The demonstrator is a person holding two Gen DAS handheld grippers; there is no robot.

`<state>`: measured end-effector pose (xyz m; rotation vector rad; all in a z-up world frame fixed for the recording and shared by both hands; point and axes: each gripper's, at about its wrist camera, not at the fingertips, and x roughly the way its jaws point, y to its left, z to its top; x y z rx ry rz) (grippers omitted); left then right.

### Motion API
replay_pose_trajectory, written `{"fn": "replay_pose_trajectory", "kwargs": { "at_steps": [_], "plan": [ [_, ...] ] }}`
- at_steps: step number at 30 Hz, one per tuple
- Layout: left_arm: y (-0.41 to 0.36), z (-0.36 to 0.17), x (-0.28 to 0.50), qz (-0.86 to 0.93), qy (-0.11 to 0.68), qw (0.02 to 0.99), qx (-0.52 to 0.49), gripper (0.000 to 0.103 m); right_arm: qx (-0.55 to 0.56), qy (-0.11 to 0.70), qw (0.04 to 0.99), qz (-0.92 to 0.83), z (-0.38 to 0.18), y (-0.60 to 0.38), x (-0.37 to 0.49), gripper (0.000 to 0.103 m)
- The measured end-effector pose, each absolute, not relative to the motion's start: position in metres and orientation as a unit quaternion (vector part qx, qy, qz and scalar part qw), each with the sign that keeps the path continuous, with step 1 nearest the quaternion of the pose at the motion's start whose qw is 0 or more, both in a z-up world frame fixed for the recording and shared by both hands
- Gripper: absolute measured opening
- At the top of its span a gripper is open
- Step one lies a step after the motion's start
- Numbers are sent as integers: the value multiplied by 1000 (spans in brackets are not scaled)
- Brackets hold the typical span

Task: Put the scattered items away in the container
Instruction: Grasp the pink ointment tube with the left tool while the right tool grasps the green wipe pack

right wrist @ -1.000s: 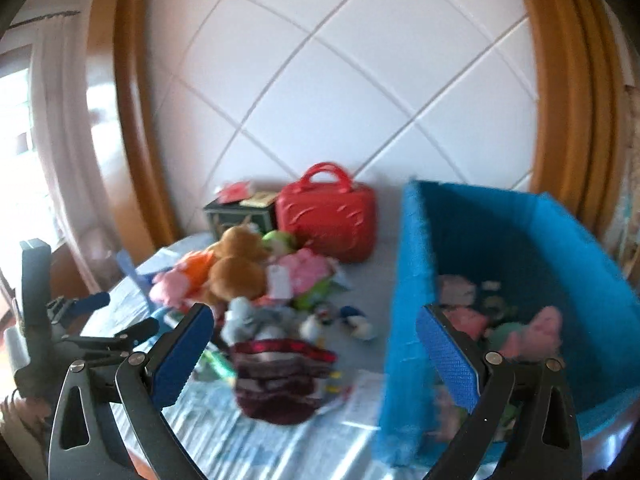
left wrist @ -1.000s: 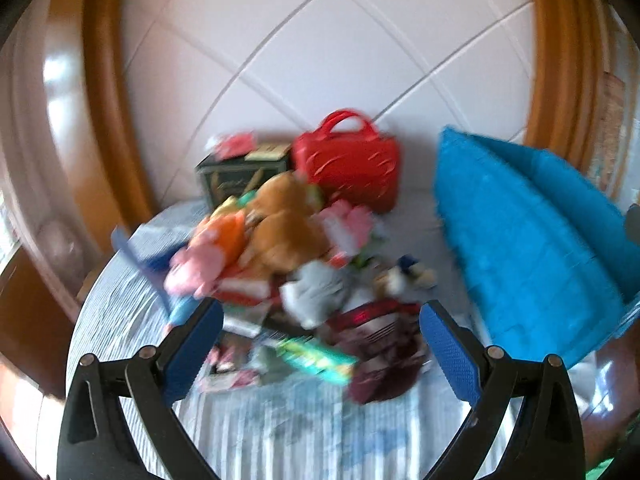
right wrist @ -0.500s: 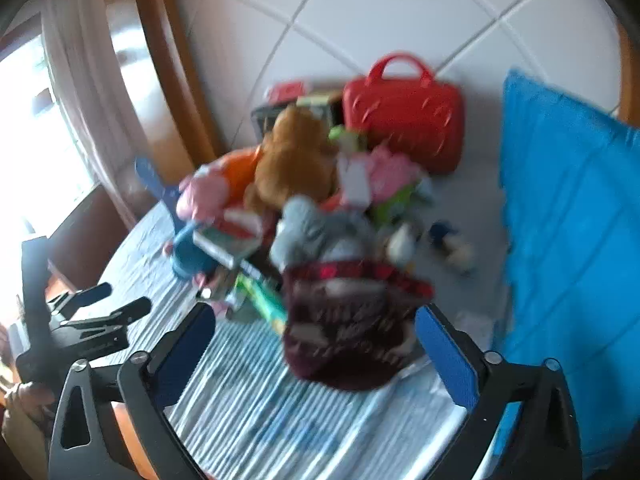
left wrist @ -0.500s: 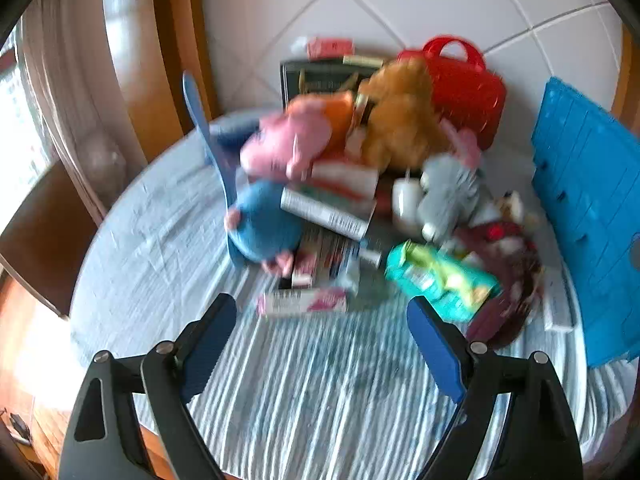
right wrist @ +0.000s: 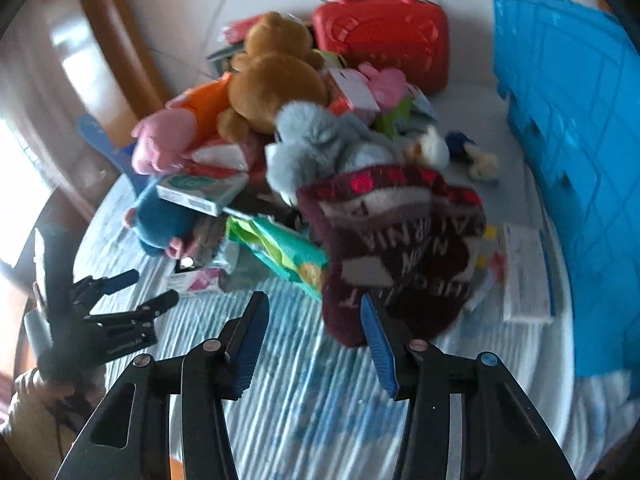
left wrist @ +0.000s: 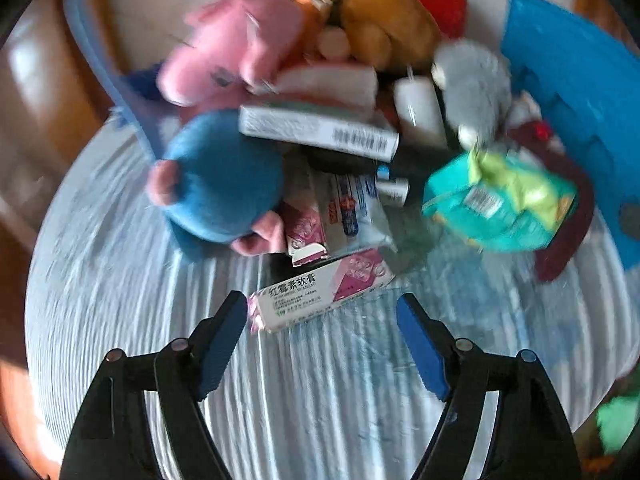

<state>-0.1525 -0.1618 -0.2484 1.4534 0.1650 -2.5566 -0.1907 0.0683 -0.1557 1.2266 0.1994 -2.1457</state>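
Left gripper (left wrist: 322, 320) and right gripper (right wrist: 314, 322), black angular frames, blue ribbed fingers (right wrist: 252, 344), round silver screws

A round bench (right wrist: 328, 432) wearing a blue-and-white striped cloth is sitting against a white wall (right wrist: 192, 4) crossed by thin diagonal lines. A curved wooden frame (right wrist: 120, 52) is rising beside it, and bright daylight is glaring in at the edge (right wrist: 12, 196).
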Motion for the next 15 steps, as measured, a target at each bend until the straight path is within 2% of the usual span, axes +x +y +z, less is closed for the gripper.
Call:
{"fn": "replay_pose_trajectory", "kwargs": {
  "at_steps": [5, 7, 10, 11, 13, 15],
  "plan": [
    [-173, -288, -172, -857, 11, 63, 511, 77, 485, 61, 301, -819, -180, 57, -178, 48],
    [-178, -294, -177, -861, 25, 47, 507, 80, 491, 61, 299, -816, -189, 52, -174, 48],
    [-178, -294, -179, -864, 47, 41, 500, 80, 494, 63, 293, -816, -197, 47, -172, 48],
    [-174, -292, -176, -867, 46, 43, 494, 77, 494, 63, 293, -816, -199, 46, -171, 48],
    [-168, -289, -168, -872, 48, 49, 486, 64, 496, 61, 298, -814, -200, 45, -172, 48],
    [-163, -285, -159, -868, 59, 60, 489, 56, 487, 63, 308, -815, -196, 42, -172, 48]
  ]
}}
